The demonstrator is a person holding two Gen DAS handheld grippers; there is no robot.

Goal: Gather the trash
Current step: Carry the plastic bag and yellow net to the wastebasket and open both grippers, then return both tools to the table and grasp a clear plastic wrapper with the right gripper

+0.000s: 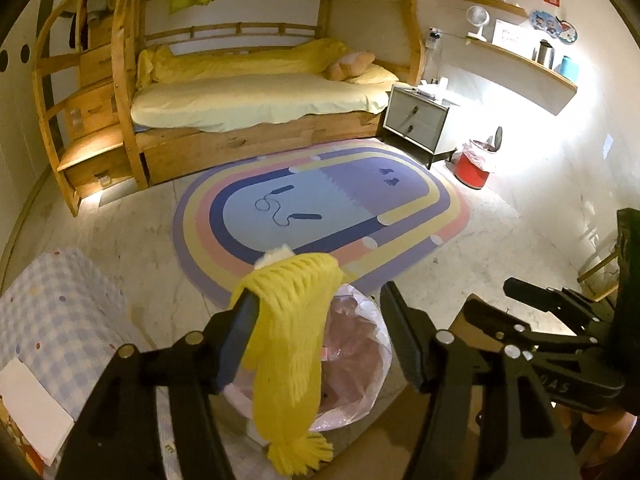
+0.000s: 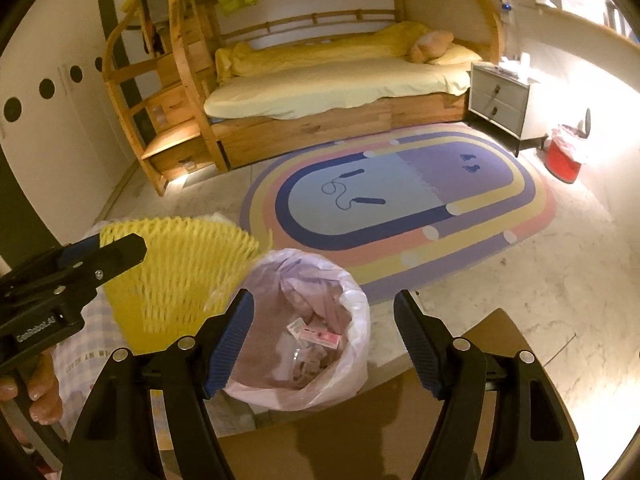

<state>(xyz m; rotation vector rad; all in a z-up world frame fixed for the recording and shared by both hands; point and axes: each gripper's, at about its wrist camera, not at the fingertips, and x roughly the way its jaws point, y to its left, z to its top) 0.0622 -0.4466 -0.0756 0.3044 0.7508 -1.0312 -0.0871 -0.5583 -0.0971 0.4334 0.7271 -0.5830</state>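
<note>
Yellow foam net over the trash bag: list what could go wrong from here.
1. The foam net is draped over one finger of the open left gripper, so it may snag there rather than drop.
2. In the right wrist view it hangs beside the trash bag, so it may land on the checkered cloth instead.

"GenRobot.AI" in white on left gripper (image 2: 120, 254) body, seen from right wrist cam. Letters "OAS" on right gripper (image 1: 520, 284) body, left wrist cam. Other print too blurred.
</note>
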